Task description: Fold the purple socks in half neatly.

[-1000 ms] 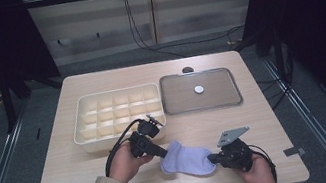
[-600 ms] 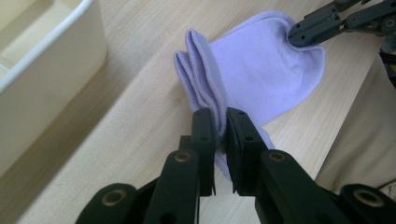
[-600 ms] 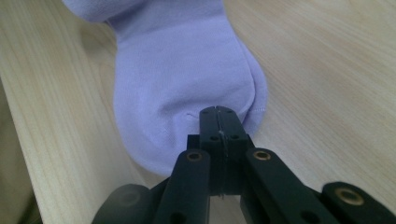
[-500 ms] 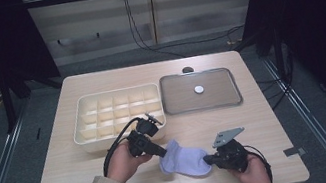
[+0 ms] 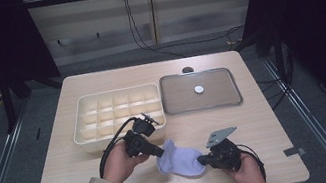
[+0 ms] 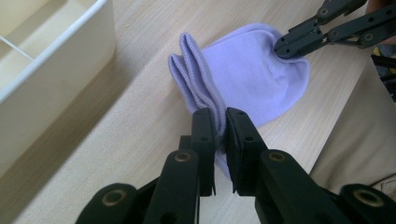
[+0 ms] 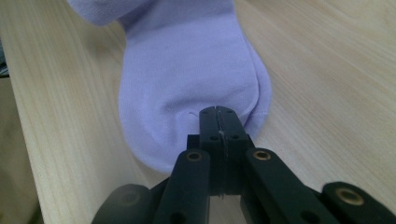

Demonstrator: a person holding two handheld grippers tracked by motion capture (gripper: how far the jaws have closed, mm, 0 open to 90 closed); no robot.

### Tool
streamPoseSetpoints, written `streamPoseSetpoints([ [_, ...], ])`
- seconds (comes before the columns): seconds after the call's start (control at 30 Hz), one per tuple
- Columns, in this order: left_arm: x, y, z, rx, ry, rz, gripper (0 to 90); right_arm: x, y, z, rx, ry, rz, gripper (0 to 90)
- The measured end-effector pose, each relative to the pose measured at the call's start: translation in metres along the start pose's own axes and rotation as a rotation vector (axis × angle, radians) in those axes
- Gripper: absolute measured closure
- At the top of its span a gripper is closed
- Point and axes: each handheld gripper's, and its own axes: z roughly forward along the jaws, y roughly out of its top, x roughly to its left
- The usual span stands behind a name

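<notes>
A lavender sock (image 5: 181, 162) lies on the wooden table near its front edge. My left gripper (image 5: 161, 151) is shut on the sock's ribbed cuff end; in the left gripper view the cuff folds (image 6: 198, 88) run up from between the jaws (image 6: 221, 122). My right gripper (image 5: 202, 159) is shut on the rounded toe end, and in the right gripper view the sock (image 7: 187, 70) stretches away from its pinched jaws (image 7: 218, 114). The left gripper view also catches the right gripper (image 6: 282, 46) biting the far end of the sock (image 6: 252, 74).
A cream compartment tray (image 5: 113, 94) stands behind my left hand, its wall (image 6: 56, 60) close beside the sock. A grey metal tray (image 5: 233, 100) holding a small white disc (image 5: 198, 88) sits at the back right. A small dark round thing (image 5: 187, 70) lies behind it.
My right gripper has edged slightly left with the toe end, so the sock looks a little shorter. The left gripper has kept still.
</notes>
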Motion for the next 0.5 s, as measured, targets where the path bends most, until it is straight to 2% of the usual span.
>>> streamPoseSetpoints([
  [0.3,-0.0005,-0.0003,-0.0024,-0.004,0.000,-0.005,82.3,0.0034,0.0038,0.0044,-0.003,0.013,-0.012,89.8],
  [0.5,-0.0039,0.0029,-0.0035,0.014,-0.007,0.021,82.3,0.0037,0.0042,0.0052,-0.004,0.014,-0.012,89.8],
])
